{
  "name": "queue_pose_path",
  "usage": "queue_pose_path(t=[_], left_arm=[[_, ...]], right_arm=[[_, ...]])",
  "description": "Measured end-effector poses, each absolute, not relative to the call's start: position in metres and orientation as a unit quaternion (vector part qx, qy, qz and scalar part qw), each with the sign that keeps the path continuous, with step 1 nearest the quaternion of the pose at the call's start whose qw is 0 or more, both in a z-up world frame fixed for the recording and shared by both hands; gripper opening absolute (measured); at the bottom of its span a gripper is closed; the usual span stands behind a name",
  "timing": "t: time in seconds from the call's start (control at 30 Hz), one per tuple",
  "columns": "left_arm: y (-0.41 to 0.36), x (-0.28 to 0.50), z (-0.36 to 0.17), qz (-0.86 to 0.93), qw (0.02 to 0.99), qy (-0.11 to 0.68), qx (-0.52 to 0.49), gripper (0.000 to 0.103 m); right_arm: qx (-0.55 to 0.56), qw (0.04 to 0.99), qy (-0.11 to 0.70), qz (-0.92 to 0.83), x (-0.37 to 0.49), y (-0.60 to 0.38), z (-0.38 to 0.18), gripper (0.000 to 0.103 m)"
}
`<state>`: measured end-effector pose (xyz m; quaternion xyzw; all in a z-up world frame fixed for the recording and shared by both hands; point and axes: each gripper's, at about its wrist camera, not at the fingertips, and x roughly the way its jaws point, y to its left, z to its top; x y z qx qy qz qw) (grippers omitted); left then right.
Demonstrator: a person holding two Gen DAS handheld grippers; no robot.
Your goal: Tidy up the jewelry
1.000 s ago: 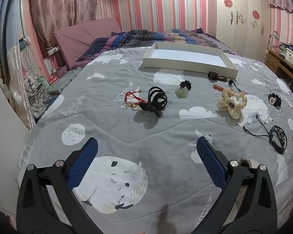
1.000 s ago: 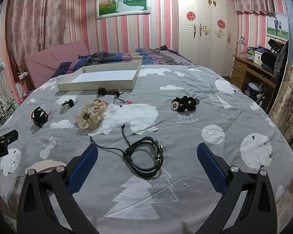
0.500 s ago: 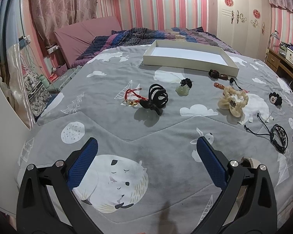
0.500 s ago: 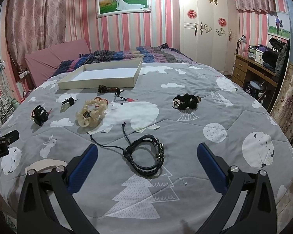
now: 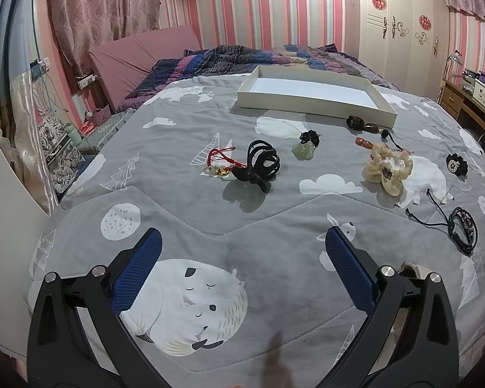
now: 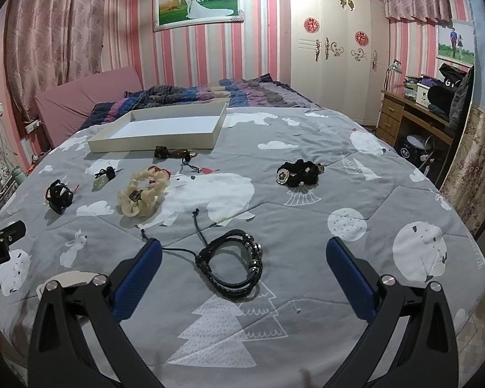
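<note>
Your right gripper [image 6: 242, 255] hangs spread wide and empty just above the black braided bracelet [image 6: 234, 263] on the bedspread [image 6: 339, 168], and closing carelessly could pinch soft fabric or snag its trailing cord, well short of the white tray [image 6: 152, 145].

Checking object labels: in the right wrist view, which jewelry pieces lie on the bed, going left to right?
Black hair claw → jade pendant → cream scrunchie → brown bead piece → black braided bracelet → black scrunchie.
</note>
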<state>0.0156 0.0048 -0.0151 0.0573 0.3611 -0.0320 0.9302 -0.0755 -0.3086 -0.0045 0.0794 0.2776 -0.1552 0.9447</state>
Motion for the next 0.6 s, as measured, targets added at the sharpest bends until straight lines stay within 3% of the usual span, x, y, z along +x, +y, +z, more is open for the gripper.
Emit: queue_pose_path(t=[0.6], left_arm=[[0.0005, 0.0236, -0.0143, -0.033, 0.928, 0.365, 0.063, 0.1]], right_arm=[[0.079, 0.94, 0.287, -0.163, -0.071, -0.3096, -0.0059, 0.101]])
